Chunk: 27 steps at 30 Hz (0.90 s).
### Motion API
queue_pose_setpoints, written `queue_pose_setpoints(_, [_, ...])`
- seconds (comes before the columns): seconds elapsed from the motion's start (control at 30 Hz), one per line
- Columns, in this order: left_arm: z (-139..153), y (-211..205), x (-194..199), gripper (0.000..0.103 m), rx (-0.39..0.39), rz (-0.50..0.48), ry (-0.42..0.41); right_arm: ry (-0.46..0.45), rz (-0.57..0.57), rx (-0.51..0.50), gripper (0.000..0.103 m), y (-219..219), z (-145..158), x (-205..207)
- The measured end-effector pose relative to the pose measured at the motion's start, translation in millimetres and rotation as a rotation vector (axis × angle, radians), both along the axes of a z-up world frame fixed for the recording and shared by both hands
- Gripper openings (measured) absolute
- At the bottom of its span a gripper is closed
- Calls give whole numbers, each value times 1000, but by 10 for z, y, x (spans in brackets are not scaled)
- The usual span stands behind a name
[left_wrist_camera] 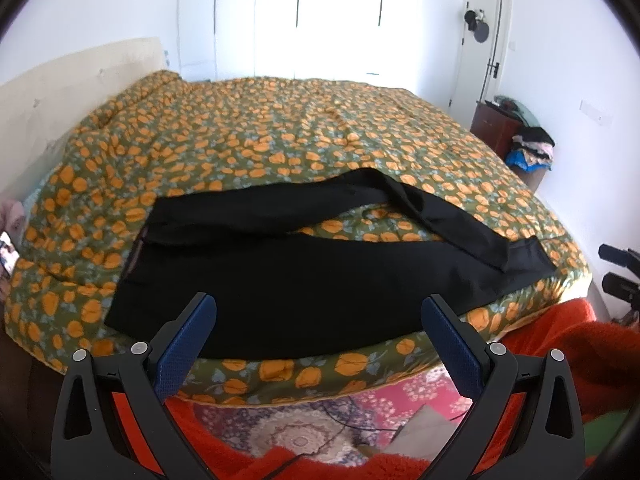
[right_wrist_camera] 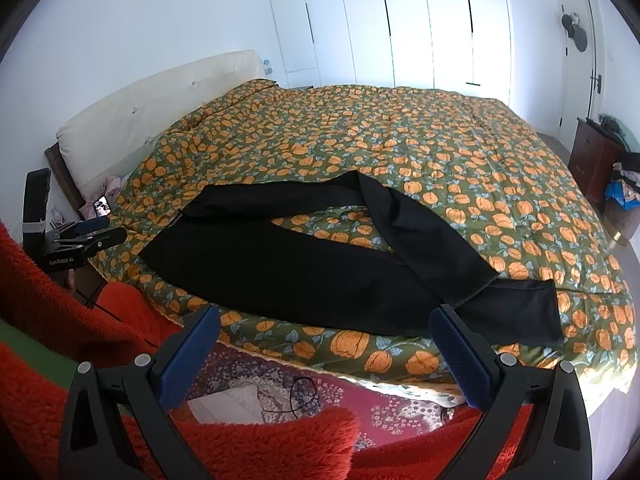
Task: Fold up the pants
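Black pants (left_wrist_camera: 304, 276) lie flat near the front edge of the bed, waistband to the left, legs running right; they also show in the right wrist view (right_wrist_camera: 304, 272). The far leg bends back and crosses over the near leg close to the hems (right_wrist_camera: 516, 296). My left gripper (left_wrist_camera: 318, 312) is open and empty, held off the bed's front edge before the pants' waist half. My right gripper (right_wrist_camera: 324, 320) is open and empty, before the leg half. The left gripper also shows in the right wrist view (right_wrist_camera: 94, 230), and the right gripper at the right edge of the left wrist view (left_wrist_camera: 620, 272).
The bed carries a green quilt with orange flowers (left_wrist_camera: 280, 136) and a cream headboard (right_wrist_camera: 160, 96) at the left. A patterned rug with a cable and paper (right_wrist_camera: 280, 392) lies below. Red fleece sleeves (right_wrist_camera: 48, 320) frame the views. A dark cabinet with clothes (left_wrist_camera: 516, 136) stands at the right.
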<state>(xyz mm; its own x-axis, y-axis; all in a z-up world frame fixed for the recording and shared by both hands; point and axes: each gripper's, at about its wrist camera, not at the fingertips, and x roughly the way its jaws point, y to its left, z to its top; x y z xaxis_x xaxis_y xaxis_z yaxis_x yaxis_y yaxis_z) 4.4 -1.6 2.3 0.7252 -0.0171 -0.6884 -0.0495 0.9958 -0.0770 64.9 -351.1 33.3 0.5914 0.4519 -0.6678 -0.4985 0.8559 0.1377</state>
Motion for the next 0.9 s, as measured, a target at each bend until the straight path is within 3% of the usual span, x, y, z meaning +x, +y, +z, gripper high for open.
queue_pose_setpoints(0.4, [32,-272,81,102,17,-82,-12,-4,-79,2,103,-229,0,-7])
queue_pose_setpoints(0.9, [62,-242,57,102,10,-68,-23,-16,-68,-25,103,-175,2,-91])
